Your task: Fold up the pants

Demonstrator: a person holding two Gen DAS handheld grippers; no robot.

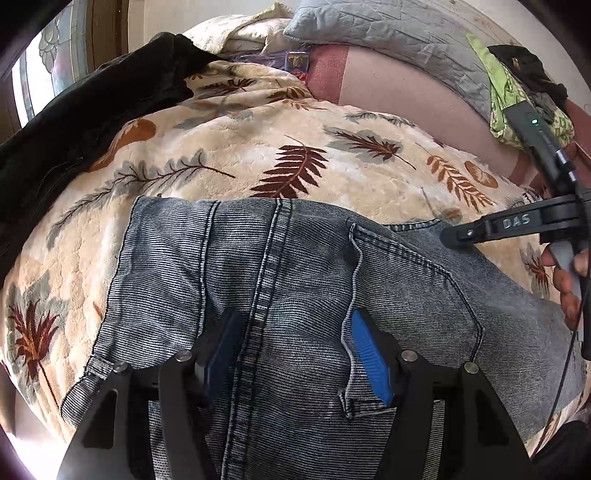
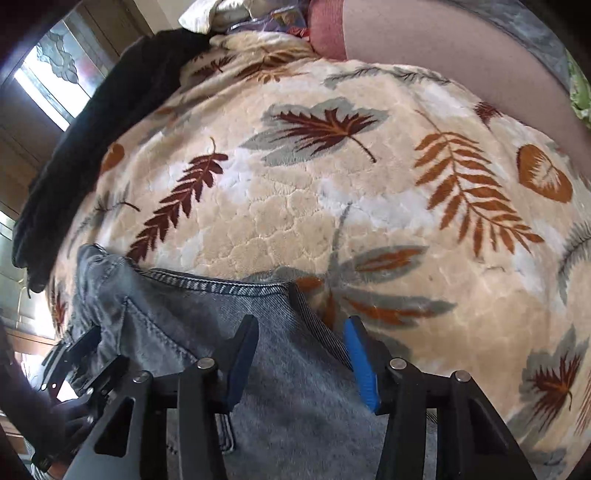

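Grey-blue washed denim pants (image 1: 288, 266) lie folded on a cream blanket with a leaf print (image 1: 258, 147). My left gripper (image 1: 291, 347) is open, its blue pads (image 1: 369, 354) spread over the middle seam of the pants. The right gripper shows in the left wrist view at the pants' right edge (image 1: 461, 233). In the right wrist view the pants (image 2: 207, 314) fill the lower left, and my right gripper (image 2: 301, 358) is open over their top right corner. The leaf blanket (image 2: 332, 206) lies beyond it.
A black garment (image 1: 92, 110) lies on the blanket at the far left. A grey quilted pillow (image 1: 388, 33) and a green cloth (image 1: 506, 92) lie at the back right. A window (image 2: 55, 74) is at the left.
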